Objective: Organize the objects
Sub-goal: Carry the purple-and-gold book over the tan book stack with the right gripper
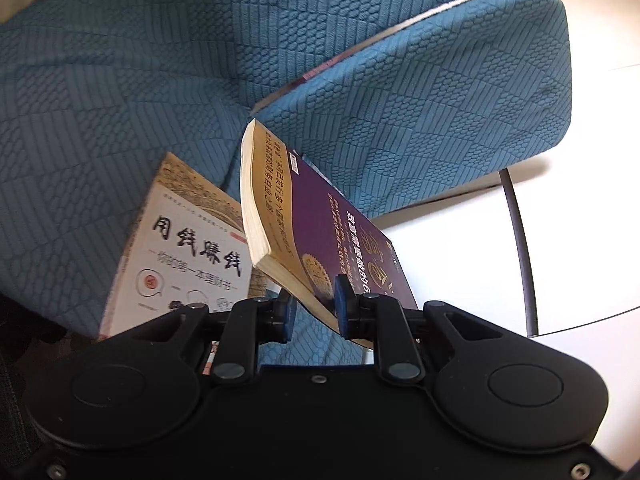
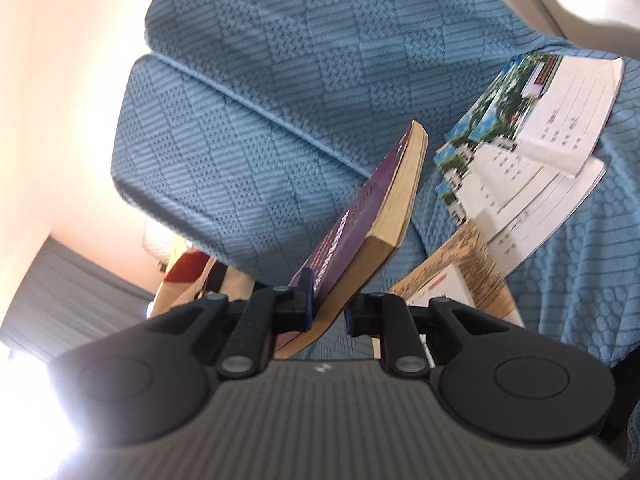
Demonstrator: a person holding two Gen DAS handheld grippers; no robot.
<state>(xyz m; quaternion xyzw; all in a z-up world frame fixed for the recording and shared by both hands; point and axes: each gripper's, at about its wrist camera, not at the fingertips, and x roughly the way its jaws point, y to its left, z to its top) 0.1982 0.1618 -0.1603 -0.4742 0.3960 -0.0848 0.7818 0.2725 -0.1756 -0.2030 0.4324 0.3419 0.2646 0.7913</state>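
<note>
A thick purple book (image 1: pixel 320 216) with gold letters and yellowed pages is held up, tilted, over the blue sofa (image 1: pixel 120 80). It is pinched at its near edge by both pairs of jaws: left gripper (image 1: pixel 314 312), right gripper (image 2: pixel 328 306).

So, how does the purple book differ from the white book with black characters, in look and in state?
The purple book has a dark purple cover with gold print; the white book has a pale cover with large black characters. The purple book is lifted and tilted, gripped in the left claw and right claw; the white book lies on the blue sofa cover, ungripped. Both are closed paperbacks.
</note>
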